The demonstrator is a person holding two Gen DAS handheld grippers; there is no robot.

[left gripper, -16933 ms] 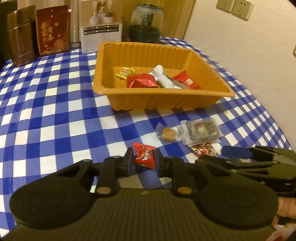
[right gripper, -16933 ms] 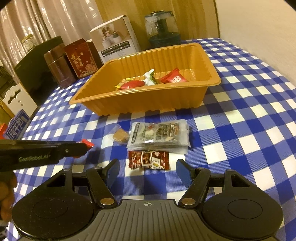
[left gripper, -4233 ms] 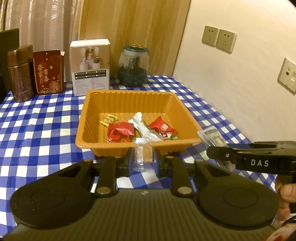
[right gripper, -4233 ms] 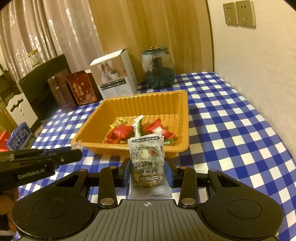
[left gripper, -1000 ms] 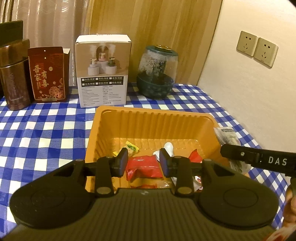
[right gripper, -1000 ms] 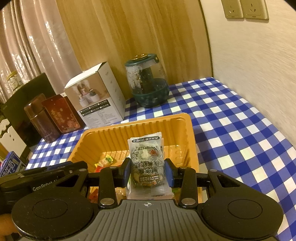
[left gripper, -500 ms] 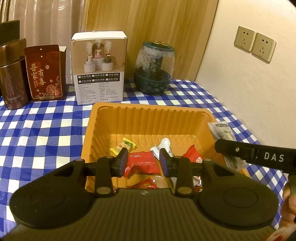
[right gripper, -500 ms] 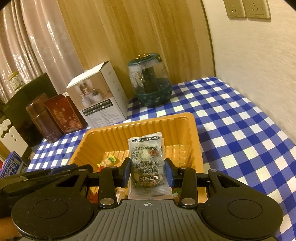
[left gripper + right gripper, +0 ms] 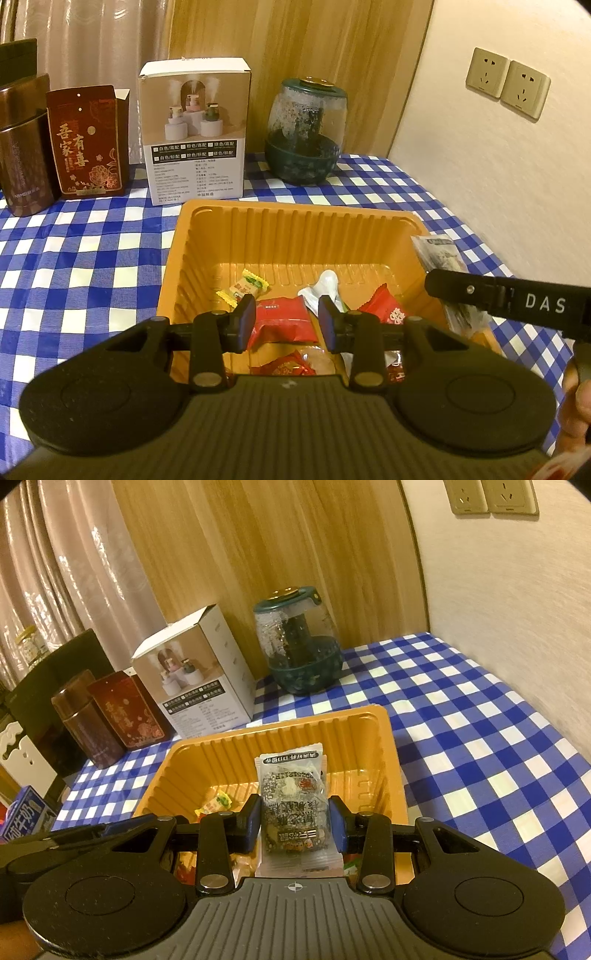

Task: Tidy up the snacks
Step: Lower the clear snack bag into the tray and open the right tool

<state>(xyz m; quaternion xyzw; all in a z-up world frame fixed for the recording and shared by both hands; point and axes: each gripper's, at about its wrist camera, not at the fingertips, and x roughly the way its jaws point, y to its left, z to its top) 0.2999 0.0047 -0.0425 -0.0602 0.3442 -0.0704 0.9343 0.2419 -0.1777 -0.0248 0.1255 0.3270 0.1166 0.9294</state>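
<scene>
The near wall of the orange tray [image 9: 295, 225] is hidden in both views behind the gripper bodies. A red wrapper [image 9: 282, 365] and a clear-wrapped sweet [image 9: 319, 363] near the tray's near edge are half covered by the left gripper [image 9: 287, 323]. The lower part of the grey nut packet [image 9: 293, 805] is masked where it is clamped by the right gripper [image 9: 294, 821], and its small print cannot be read. The brown canister [image 9: 22, 147] is cut by the picture's left edge. A hand [image 9: 574, 406] is cropped at the right edge.
</scene>
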